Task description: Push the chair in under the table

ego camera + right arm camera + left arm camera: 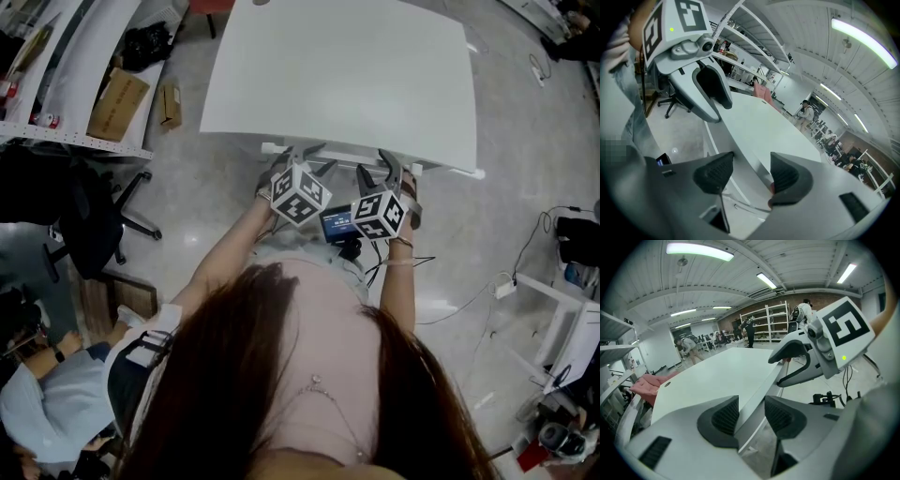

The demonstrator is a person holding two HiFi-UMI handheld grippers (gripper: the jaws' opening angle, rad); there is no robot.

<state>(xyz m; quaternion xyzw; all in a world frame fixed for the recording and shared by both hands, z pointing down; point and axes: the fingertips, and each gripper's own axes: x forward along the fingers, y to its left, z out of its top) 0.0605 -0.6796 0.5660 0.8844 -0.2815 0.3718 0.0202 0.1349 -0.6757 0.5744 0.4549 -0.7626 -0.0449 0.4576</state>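
A white table (pixel 347 75) fills the upper middle of the head view. A red chair (pixel 212 6) stands at its far left corner, also seen as a pink-red seat (pixel 647 383) in the left gripper view and the red chair (pixel 761 90) in the right gripper view. My left gripper (pixel 302 157) and right gripper (pixel 377 167) are side by side at the table's near edge. Both are open, and the table edge (pixel 759 394) runs between the jaws of the left gripper (pixel 751 413) and of the right gripper (pixel 752 176). Neither touches the chair.
A black office chair (pixel 89 220) stands on the floor at left, beside shelves (pixel 56 131) with a cardboard box (pixel 117 103). Cables (pixel 469 300) trail over the floor at right, next to a white stand (pixel 553 300). Another person (pixel 47 394) sits at bottom left.
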